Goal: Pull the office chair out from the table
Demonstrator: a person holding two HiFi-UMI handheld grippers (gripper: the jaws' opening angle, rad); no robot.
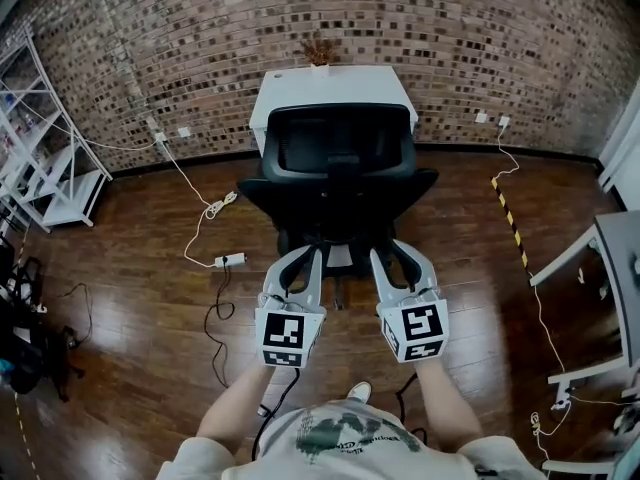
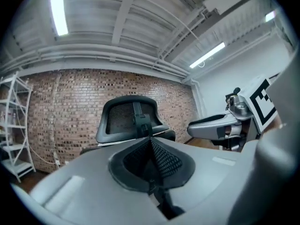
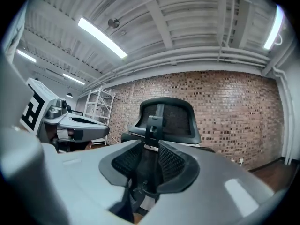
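Black mesh is seen on the back of the office chair, which is pushed in against the white bench at the brick wall, with its back turned towards the person. A small dried plant is set at the bench's far edge. The chair is stood on a dark wooden floor, across which white cables and a power strip are trailed on the left. A white shelf rack is seen further left.

The left tool and the right tool are held level and side by side, just beside each other, both pointed at the chair's back. In the left gripper view the ribbed pads are seen pressed together, with nothing caught between them. In the right gripper view the pads are parted by a narrow gap, through which the chair's back post is seen further off. Nothing is gripped by either tool, and the chair is not yet drawn away from the bench.
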